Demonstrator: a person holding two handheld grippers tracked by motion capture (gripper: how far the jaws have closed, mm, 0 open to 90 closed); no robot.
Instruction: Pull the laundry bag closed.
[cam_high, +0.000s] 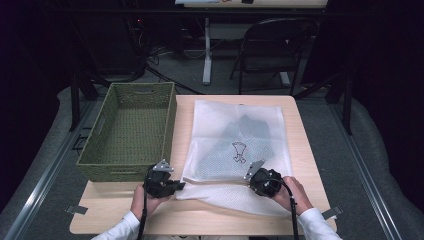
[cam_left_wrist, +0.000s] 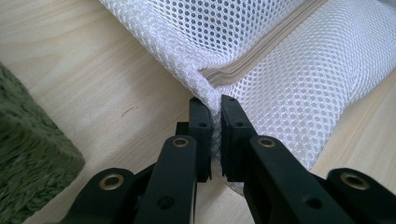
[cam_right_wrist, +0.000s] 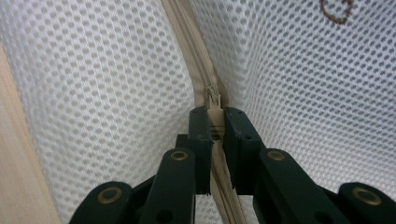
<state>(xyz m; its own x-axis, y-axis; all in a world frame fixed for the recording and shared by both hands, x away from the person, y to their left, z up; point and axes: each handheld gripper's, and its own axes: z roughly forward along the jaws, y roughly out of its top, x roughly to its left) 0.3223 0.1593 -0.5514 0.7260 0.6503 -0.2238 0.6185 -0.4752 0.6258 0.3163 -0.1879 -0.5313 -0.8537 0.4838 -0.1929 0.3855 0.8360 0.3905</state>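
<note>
A white mesh laundry bag (cam_high: 235, 145) lies flat on the wooden table (cam_high: 200, 220), with a dark garment faintly visible inside it. My left gripper (cam_high: 176, 186) is shut on the bag's near left corner (cam_left_wrist: 212, 100), where the beige zipper (cam_left_wrist: 261, 56) ends. My right gripper (cam_high: 254, 181) is shut on the zipper pull (cam_right_wrist: 215, 105) along the bag's near edge, with mesh (cam_right_wrist: 102, 93) on both sides of the zipper track. A hand in a white sleeve holds each gripper.
A green woven basket (cam_high: 131, 131) stands open on the table's left side, close to my left gripper; its corner (cam_left_wrist: 28, 158) appears in the left gripper view. A dark folding chair (cam_high: 272, 50) and table legs stand beyond the far edge.
</note>
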